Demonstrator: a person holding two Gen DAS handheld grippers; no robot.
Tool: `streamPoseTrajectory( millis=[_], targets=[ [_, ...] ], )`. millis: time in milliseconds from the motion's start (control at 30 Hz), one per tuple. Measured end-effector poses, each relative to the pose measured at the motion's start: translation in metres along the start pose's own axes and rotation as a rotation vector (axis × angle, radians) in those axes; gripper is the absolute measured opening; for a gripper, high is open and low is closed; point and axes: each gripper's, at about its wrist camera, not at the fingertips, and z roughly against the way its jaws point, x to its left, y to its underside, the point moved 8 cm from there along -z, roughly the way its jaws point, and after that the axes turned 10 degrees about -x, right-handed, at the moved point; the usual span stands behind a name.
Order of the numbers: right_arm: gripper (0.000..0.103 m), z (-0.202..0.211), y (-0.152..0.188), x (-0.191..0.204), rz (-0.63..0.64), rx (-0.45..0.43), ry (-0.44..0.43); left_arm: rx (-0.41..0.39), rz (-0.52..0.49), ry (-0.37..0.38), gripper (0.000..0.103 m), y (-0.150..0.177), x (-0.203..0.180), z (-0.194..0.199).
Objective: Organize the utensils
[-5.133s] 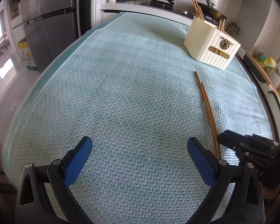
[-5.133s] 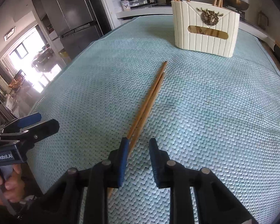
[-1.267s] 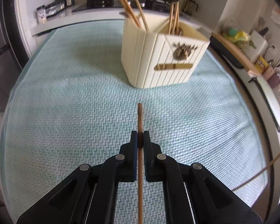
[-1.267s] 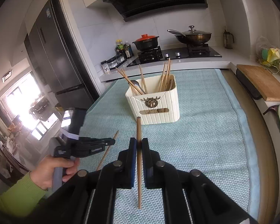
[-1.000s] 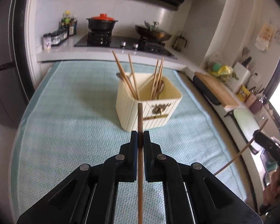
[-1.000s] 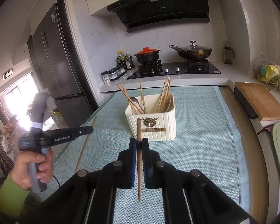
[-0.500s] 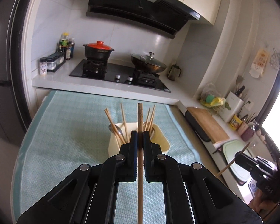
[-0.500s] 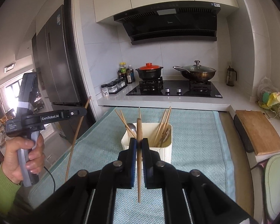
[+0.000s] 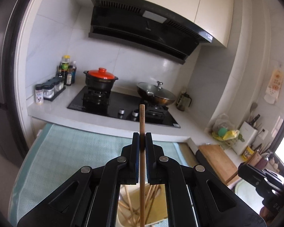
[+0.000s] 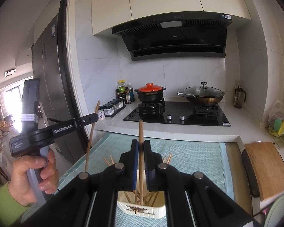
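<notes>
My left gripper [image 9: 141, 139] is shut on a wooden chopstick [image 9: 142, 121], held upright over the cream utensil holder [image 9: 130, 221], whose inside shows below the jaws with several chopsticks. My right gripper [image 10: 140, 147] is shut on another chopstick [image 10: 140, 132], also upright, its lower end over the holder [image 10: 142, 211]. In the right wrist view the left gripper [image 10: 96, 118] appears at left, holding its chopstick [image 10: 90, 143] tilted. In the left wrist view the right gripper's body [image 9: 259, 181] shows at the lower right.
The holder stands on a teal mat [image 10: 189, 157]. Behind are a white counter, a black stove [image 10: 179, 113] with a red-lidded pot [image 10: 150, 93] and a wok [image 10: 204, 94], spice jars [image 10: 113, 107], a wooden cutting board [image 10: 267, 166] at right and a fridge at left.
Both grippers have risen and tilted up with their chopsticks; the holder has dropped from mid-view to beneath the jaws, and the chopsticks' lower ends now hang over it.
</notes>
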Motion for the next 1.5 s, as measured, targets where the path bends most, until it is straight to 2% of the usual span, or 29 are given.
streamPoseTrajectory(
  millis=[133, 300, 467, 633, 667, 700, 733, 800, 833, 867, 1000, 1100, 1167, 1267, 1300, 1367, 1433, 1500],
  targets=[
    [0.006, -0.03, 0.002, -0.001, 0.027, 0.006, -0.003, -0.022, -0.002, -0.037, 0.003, 0.006, 0.006, -0.036],
    [0.006, -0.062, 0.021, -0.013, 0.03, 0.043, -0.004, -0.049, -0.043, -0.086, 0.003, 0.027, 0.01, -0.071],
    [0.006, -0.09, 0.051, -0.029, -0.012, 0.123, -0.021, -0.009, -0.053, -0.128, 0.003, 0.059, 0.022, -0.098],
    [0.006, -0.116, 0.088, -0.038, -0.057, 0.258, -0.049, 0.06, -0.088, -0.165, 0.007, 0.088, 0.029, -0.113],
    [0.007, -0.12, 0.096, -0.038, -0.061, 0.292, -0.055, 0.072, -0.096, -0.178, 0.011, 0.092, 0.031, -0.113],
    [0.007, -0.122, 0.104, -0.037, -0.063, 0.321, -0.059, 0.083, -0.1, -0.185, 0.03, 0.095, 0.032, -0.112],
    [0.009, -0.124, 0.109, -0.036, -0.065, 0.338, -0.061, 0.087, -0.102, -0.195, 0.056, 0.097, 0.034, -0.11],
    [0.023, -0.124, 0.114, -0.035, -0.065, 0.352, -0.059, 0.064, -0.103, -0.227, 0.078, 0.095, 0.038, -0.098],
    [0.039, -0.123, 0.113, -0.034, -0.069, 0.347, -0.057, 0.046, -0.104, -0.231, 0.082, 0.091, 0.039, -0.09],
    [0.048, -0.119, 0.111, -0.034, -0.079, 0.335, -0.057, 0.041, -0.11, -0.229, 0.083, 0.088, 0.039, -0.082],
    [0.049, -0.097, 0.092, -0.036, -0.106, 0.28, -0.038, 0.017, -0.173, -0.253, 0.1, 0.072, 0.04, -0.038],
    [0.051, -0.067, 0.08, -0.031, -0.09, 0.236, -0.027, 0.001, -0.231, -0.264, 0.102, 0.067, 0.036, 0.006],
    [0.061, -0.043, 0.075, -0.026, -0.071, 0.205, -0.014, 0.002, -0.266, -0.271, 0.102, 0.069, 0.031, 0.038],
    [0.068, -0.002, 0.071, -0.012, -0.03, 0.151, 0.008, 0.008, -0.3, -0.278, 0.103, 0.08, 0.024, 0.087],
    [0.07, 0.012, 0.07, -0.007, -0.01, 0.135, 0.02, 0.008, -0.301, -0.288, 0.103, 0.084, 0.022, 0.103],
    [0.086, 0.038, 0.07, 0.006, 0.022, 0.097, 0.04, 0.003, -0.291, -0.334, 0.103, 0.092, 0.02, 0.134],
    [0.088, 0.064, 0.071, 0.019, 0.034, 0.056, 0.051, 0.006, -0.273, -0.362, 0.103, 0.105, 0.019, 0.165],
    [0.088, 0.083, 0.079, 0.031, 0.034, 0.059, 0.068, 0.051, -0.238, -0.367, 0.103, 0.121, 0.019, 0.189]
  ],
)
